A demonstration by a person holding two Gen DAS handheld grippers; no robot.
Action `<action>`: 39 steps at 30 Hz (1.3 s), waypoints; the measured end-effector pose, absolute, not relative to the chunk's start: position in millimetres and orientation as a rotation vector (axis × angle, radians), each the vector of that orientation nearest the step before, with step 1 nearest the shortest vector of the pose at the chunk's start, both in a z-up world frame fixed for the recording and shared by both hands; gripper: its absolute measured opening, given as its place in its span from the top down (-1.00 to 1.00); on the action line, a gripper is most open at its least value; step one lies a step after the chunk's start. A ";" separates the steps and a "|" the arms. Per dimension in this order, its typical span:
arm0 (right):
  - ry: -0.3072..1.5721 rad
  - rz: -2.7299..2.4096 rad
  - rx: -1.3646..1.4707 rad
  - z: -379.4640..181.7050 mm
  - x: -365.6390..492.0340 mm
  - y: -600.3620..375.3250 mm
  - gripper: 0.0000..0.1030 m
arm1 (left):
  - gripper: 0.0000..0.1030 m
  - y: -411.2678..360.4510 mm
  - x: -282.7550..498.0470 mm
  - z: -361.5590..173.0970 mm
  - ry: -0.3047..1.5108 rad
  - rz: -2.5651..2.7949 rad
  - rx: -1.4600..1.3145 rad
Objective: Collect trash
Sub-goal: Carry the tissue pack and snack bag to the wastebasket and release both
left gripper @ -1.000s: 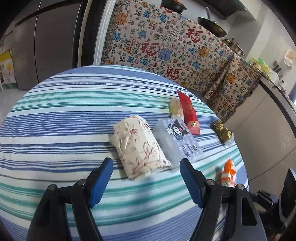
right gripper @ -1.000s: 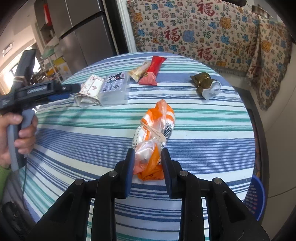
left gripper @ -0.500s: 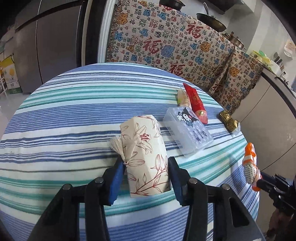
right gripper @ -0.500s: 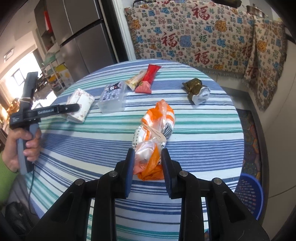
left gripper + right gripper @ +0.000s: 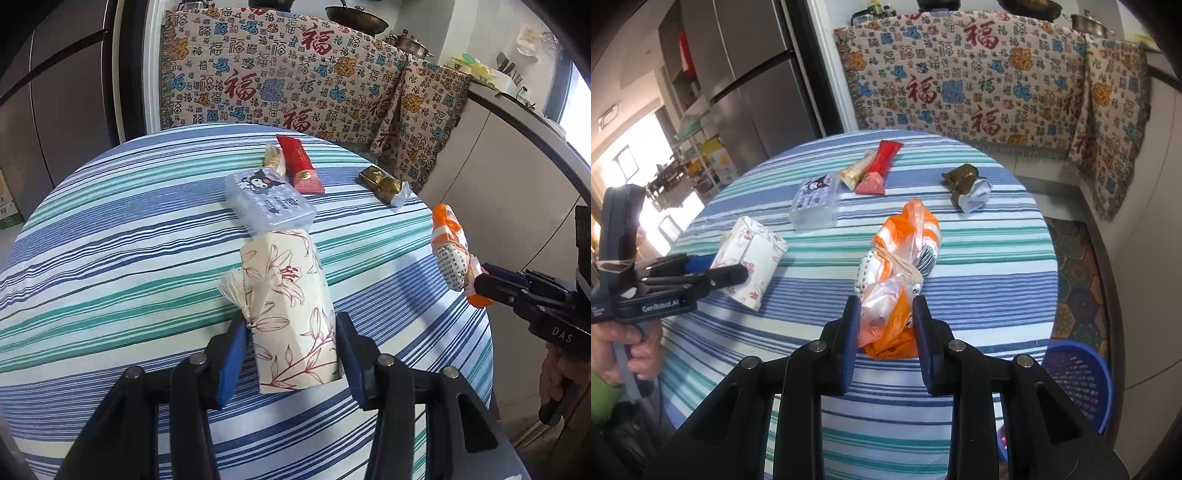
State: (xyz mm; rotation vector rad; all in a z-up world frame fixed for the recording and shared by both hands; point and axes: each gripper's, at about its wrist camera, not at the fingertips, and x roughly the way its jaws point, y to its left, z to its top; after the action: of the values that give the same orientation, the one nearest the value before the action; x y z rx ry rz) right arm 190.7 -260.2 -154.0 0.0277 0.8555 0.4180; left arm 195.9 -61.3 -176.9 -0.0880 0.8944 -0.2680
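Pinching floral tissue pack [image 5: 291, 314] lengthwise — long axis pointing away — half-closed left tool [image 5: 288, 354].

light: bright daylight, window [image 5: 617, 162] blown out | edges: fisheye-bent, dark corners | blur: perhaps slight

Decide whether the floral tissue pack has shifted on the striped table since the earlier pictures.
Yes. The floral tissue pack, clamped in the left hand-held gripper, earlier lay beside the clear cartoon box; now it sits apart from it, nearer the table's left edge.
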 end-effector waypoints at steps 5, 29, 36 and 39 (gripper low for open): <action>0.851 0.417 0.033 -152.7 187.6 -263.2 0.46 | 0.08 -74.7 195.6 -175.2 0.881 -0.235 -0.035; 0.925 0.426 0.036 -179.5 195.7 -262.6 0.33 | -0.01 -96.8 190.1 -187.8 0.916 -0.220 0.022; 0.919 0.416 0.044 -180.5 195.4 -263.2 -0.46 | -0.27 -94.3 198.3 -198.1 0.973 -0.233 -0.011; 0.934 0.405 0.035 -184.3 201.4 -258.3 -0.46 | -0.27 -96.8 197.7 -201.0 0.976 -0.234 -0.001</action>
State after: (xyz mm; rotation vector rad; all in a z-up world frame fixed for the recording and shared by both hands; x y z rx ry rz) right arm 201.4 -258.3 -184.3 0.0349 0.9343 0.4053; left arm 197.7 -96.8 -201.0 -0.0011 0.9760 -0.2342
